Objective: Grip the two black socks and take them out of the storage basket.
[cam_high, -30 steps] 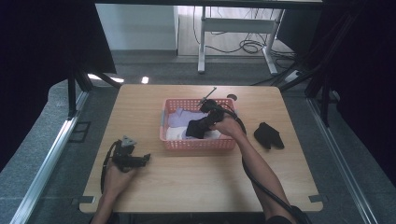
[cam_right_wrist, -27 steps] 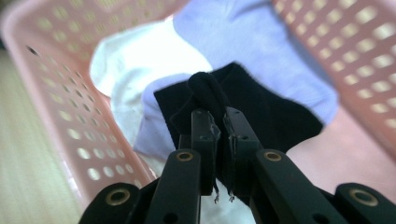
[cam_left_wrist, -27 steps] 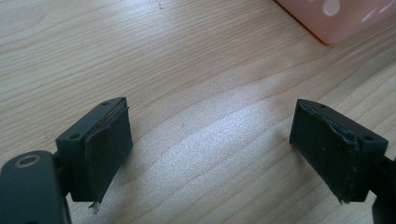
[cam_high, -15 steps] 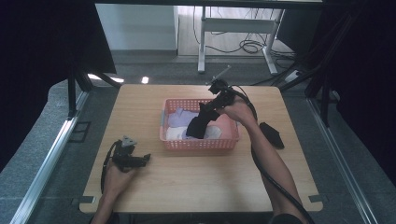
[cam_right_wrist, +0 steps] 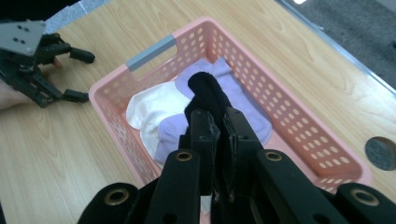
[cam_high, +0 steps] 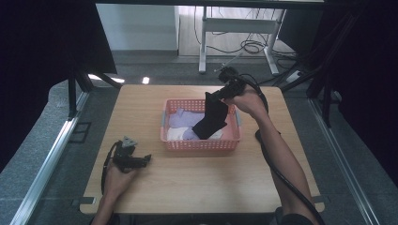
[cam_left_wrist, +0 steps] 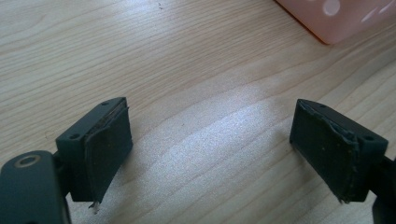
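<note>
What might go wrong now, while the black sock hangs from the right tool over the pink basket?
1. The right tool pinches only the top edge of the black sock, so the sock may slip back into the pink basket.
2. Its lower end hangs near the purple sock and white sock and may drag them.

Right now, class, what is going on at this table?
A person works with a gripper in each hand. The right gripper has its jaws shut on a black sock, which hangs lifted above the pink basket. A white sock and a purple sock lie inside the basket. The left gripper rests on the wooden table near the person, jaws open and holding nothing.
</note>
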Tool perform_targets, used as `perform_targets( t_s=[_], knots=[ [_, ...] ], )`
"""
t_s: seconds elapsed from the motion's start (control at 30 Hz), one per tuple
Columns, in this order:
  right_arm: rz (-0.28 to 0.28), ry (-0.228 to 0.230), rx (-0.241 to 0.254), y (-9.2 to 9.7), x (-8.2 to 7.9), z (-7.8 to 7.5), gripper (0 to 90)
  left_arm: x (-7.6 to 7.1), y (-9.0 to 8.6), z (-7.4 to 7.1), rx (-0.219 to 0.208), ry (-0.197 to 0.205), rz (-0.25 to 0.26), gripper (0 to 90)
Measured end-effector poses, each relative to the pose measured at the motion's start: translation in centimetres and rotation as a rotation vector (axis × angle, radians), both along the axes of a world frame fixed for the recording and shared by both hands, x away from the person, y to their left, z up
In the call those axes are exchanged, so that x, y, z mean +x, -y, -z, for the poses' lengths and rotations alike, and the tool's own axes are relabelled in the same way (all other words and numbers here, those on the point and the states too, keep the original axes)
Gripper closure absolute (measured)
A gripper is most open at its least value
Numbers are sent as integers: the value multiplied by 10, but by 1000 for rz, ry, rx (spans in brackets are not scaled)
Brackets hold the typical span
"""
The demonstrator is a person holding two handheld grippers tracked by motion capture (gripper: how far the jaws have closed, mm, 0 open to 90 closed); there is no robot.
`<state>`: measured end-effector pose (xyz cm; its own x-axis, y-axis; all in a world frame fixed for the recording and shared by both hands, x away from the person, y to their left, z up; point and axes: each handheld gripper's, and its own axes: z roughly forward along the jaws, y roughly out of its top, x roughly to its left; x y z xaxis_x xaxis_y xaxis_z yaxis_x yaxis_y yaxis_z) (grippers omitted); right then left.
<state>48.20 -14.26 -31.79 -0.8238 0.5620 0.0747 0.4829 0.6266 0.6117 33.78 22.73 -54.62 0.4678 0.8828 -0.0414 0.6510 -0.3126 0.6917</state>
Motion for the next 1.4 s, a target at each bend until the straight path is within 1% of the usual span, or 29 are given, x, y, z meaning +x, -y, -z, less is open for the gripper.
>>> perform_targets(
  t_s=[0.3,0.53,0.77,0.83,1.03,1.13,1.23,1.4],
  knots=[
    [27,32,29,16,-3,-31,842,0,-1,0,-3,-5,1,127],
    [64,57,51,33,-6,-57,842,0,0,0,-1,-4,0,127],
    [108,85,65,57,-9,-82,843,0,0,0,-1,-2,0,127],
    [124,86,71,65,-10,-88,843,0,0,0,0,-2,0,127],
    [183,108,71,92,-14,-105,844,0,0,0,0,-1,-2,127],
    [215,120,59,105,-16,-112,844,0,0,0,1,-2,-1,127],
    [250,135,45,117,-18,-115,844,0,0,0,1,-2,-2,127],
    [296,140,27,135,-19,-110,843,0,0,0,5,-2,0,127]
  ],
)
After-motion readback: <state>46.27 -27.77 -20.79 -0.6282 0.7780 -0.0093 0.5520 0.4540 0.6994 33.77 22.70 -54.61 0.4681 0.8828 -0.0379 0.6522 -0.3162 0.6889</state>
